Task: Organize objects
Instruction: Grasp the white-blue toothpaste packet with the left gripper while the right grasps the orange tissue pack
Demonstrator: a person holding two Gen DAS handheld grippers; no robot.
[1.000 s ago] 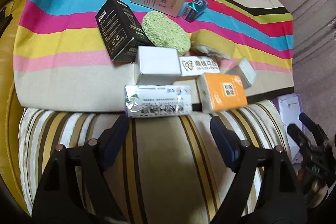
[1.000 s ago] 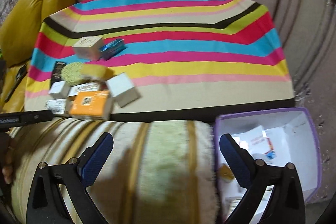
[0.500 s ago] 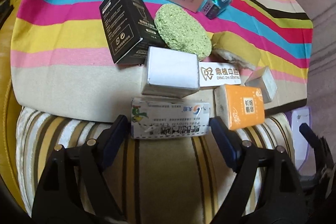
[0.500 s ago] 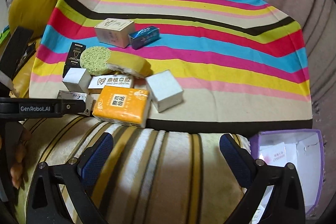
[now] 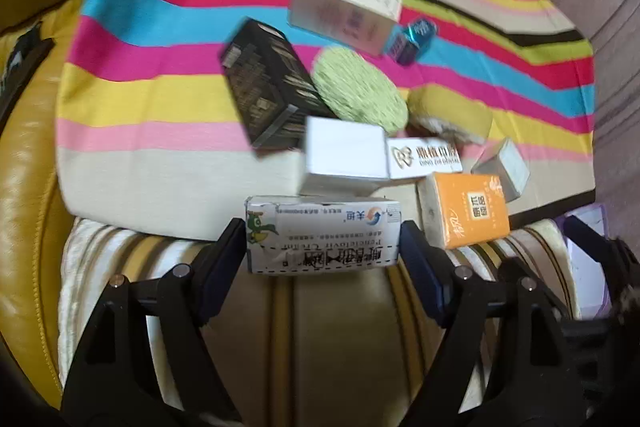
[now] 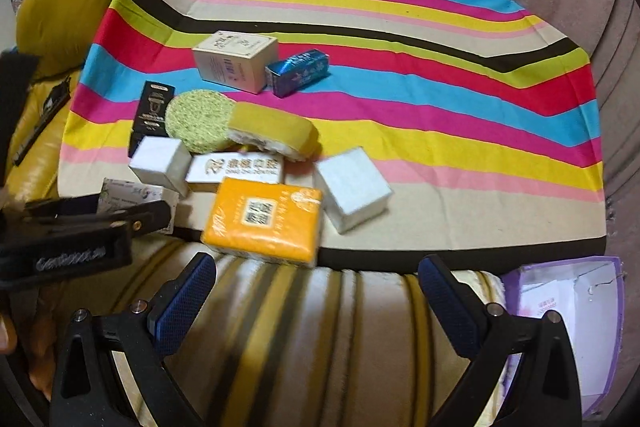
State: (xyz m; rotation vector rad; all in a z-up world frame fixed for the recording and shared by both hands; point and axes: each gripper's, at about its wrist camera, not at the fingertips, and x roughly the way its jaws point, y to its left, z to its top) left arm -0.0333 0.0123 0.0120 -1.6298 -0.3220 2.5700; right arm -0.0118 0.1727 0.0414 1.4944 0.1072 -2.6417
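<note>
A striped cushion point(image 6: 280, 327) fronts a rainbow-striped cloth point(image 6: 440, 131) on a sofa. The left gripper point(image 5: 322, 247), tilted down, has just been closing its jaws around the "Penciclovir Cream" box point(image 5: 320, 235), pads at its ends. The right gripper point(image 6: 316, 291) gapes empty before the orange tissue pack point(image 6: 264, 219). Farther: a "DING ZHI DENTAL" box point(image 6: 236, 167).

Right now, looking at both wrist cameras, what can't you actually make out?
- Black box: motion blur in the left wrist view makes its print unreadable.
- Cream carton: the left gripper covers most of it in the right wrist view.
- Purple bin: cut off by the frame edge, contents unclear.
- Whether the left jaws touch the carton: unclear in both views.
</note>
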